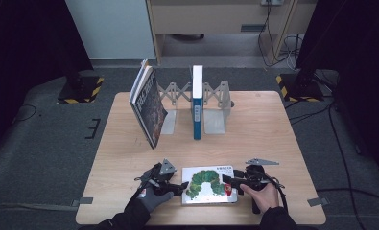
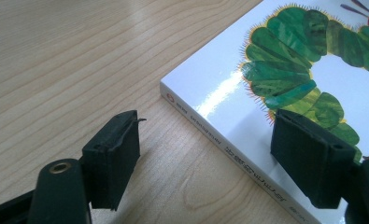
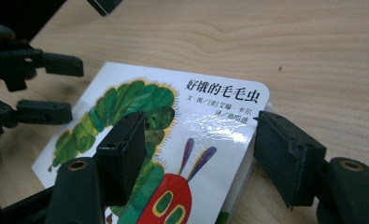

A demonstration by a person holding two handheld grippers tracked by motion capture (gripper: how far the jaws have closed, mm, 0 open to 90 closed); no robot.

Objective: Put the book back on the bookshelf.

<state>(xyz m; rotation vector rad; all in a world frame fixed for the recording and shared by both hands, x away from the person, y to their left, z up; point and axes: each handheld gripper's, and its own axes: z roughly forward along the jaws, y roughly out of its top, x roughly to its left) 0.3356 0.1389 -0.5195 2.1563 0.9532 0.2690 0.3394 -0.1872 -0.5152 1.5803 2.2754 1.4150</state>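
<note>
- Picture book (image 1: 208,184) lies flat, cover up, near the front edge of the wooden table (image 1: 254,124), between the two grippers.
- Cover: green caterpillar on white; red head toward the person's right, tail end toward the left. Chinese title along the far right corner.
- Long axis runs left to right across the table; spine faces the left gripper.
- Left gripper (image 1: 181,186) held by a gloved hand (image 1: 151,196) at the book's left edge. Jaws apart: in the left gripper view one is over the bare table, the other over the cover, the spine edge between them.
- Right gripper (image 1: 227,181) held by a bare hand (image 1: 261,194) at the book's right edge. Jaws apart: one over the caterpillar, the other just past the rounded corner.
- Far side: folding rack (image 1: 215,103) with a blue book (image 1: 197,103) upright and a dark book (image 1: 148,103) leaning left.
</note>
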